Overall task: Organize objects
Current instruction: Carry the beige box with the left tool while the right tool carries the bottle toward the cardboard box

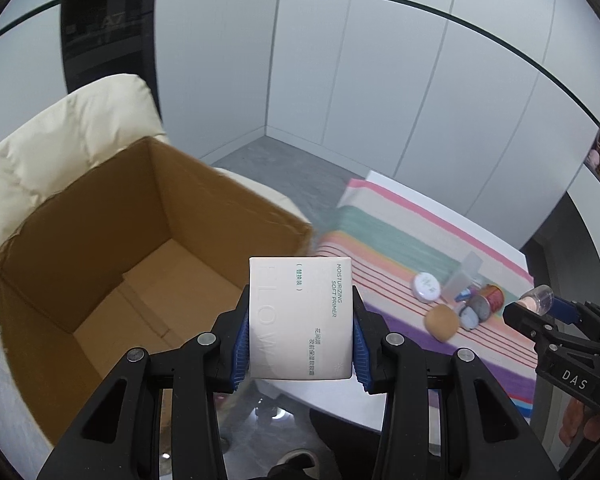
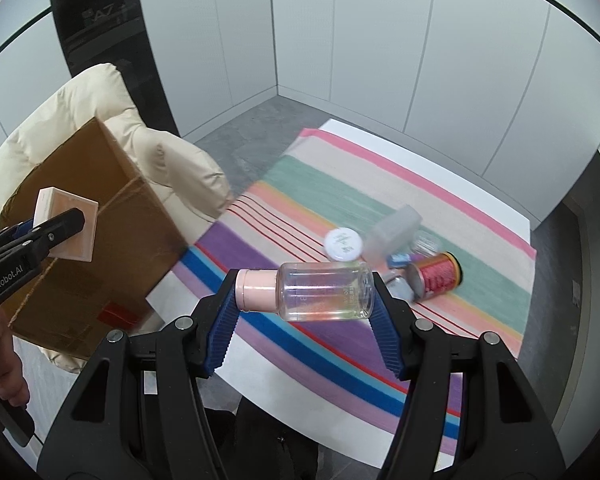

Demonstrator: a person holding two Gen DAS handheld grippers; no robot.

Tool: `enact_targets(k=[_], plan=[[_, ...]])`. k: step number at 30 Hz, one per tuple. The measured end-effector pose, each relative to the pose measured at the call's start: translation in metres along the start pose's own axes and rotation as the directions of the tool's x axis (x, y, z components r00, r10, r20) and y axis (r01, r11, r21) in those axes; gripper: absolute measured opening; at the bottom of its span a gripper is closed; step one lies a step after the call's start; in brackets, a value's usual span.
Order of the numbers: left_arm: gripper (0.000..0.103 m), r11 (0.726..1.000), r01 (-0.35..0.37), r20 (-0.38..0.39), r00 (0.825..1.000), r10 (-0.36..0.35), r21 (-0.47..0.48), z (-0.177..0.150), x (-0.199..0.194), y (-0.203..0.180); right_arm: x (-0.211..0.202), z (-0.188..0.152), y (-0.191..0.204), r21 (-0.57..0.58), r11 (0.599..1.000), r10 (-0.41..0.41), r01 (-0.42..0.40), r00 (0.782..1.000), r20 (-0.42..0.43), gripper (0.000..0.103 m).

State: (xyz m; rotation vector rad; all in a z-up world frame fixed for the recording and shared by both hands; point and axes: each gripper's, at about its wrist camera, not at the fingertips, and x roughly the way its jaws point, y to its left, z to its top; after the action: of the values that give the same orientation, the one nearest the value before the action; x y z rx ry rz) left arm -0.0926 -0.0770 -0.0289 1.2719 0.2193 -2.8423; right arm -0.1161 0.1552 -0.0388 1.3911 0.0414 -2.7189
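Note:
My left gripper (image 1: 300,320) is shut on a white primer box (image 1: 300,320) and holds it in the air at the near right rim of an open cardboard box (image 1: 100,280). The cardboard box looks empty inside. My right gripper (image 2: 304,292) is shut on a clear bottle with a pink cap (image 2: 320,290), held sideways above the striped cloth (image 2: 340,184). The left gripper with the primer box (image 2: 66,224) also shows in the right wrist view, beside the cardboard box (image 2: 100,220). The right gripper with the bottle (image 1: 536,300) shows at the right of the left wrist view.
The cardboard box sits on a cream armchair (image 1: 60,140). On the cloth lie a white round lid (image 2: 343,244), a clear plastic case (image 2: 392,228), a red can (image 2: 436,274), small blue items (image 2: 398,260) and a tan egg-shaped object (image 1: 442,322). White table edge (image 2: 300,400) is near.

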Motion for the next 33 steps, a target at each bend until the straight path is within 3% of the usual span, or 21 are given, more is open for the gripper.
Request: enact_targets(k=[9, 18, 20, 21, 23, 25, 33], plan=[[0.043, 0.996, -0.072, 0.006, 0.997, 0.072, -0.053, -0.005, -0.011, 0.05, 0.005, 0.013, 0.048, -0.06, 0.997, 0.053, -0.051, 0.998, 0.016, 0.063], [0.047, 0.985, -0.16, 0.002, 0.987, 0.161, -0.065, -0.014, -0.016, 0.089, 0.002, 0.017, 0.113, -0.193, 0.978, 0.096, -0.085, 0.994, 0.048, 0.063], [0.057, 0.98, -0.194, 0.014, 0.981, 0.195, -0.047, -0.016, -0.018, 0.093, 0.002, 0.017, 0.124, -0.208, 0.974, 0.106, -0.094, 0.993, 0.05, 0.063], [0.07, 0.977, -0.211, 0.02, 0.977, 0.212, -0.038, -0.017, -0.02, 0.094, 0.001, 0.017, 0.129, -0.215, 0.972, 0.111, -0.097, 0.993, 0.051, 0.063], [0.081, 0.97, -0.239, 0.03, 0.97, 0.241, -0.041, -0.018, -0.024, 0.099, 0.001, 0.017, 0.14, -0.233, 0.967, 0.114, -0.098, 0.992, 0.054, 0.063], [0.099, 0.965, -0.253, 0.04, 0.966, 0.256, -0.063, -0.019, -0.031, 0.106, 0.002, 0.018, 0.149, -0.246, 0.964, 0.12, -0.103, 0.991, 0.056, 0.063], [0.103, 0.944, -0.31, 0.083, 0.944, 0.321, -0.116, -0.025, -0.057, 0.142, 0.001, 0.02, 0.187, -0.285, 0.948, 0.164, -0.143, 0.985, 0.051, 0.063]])
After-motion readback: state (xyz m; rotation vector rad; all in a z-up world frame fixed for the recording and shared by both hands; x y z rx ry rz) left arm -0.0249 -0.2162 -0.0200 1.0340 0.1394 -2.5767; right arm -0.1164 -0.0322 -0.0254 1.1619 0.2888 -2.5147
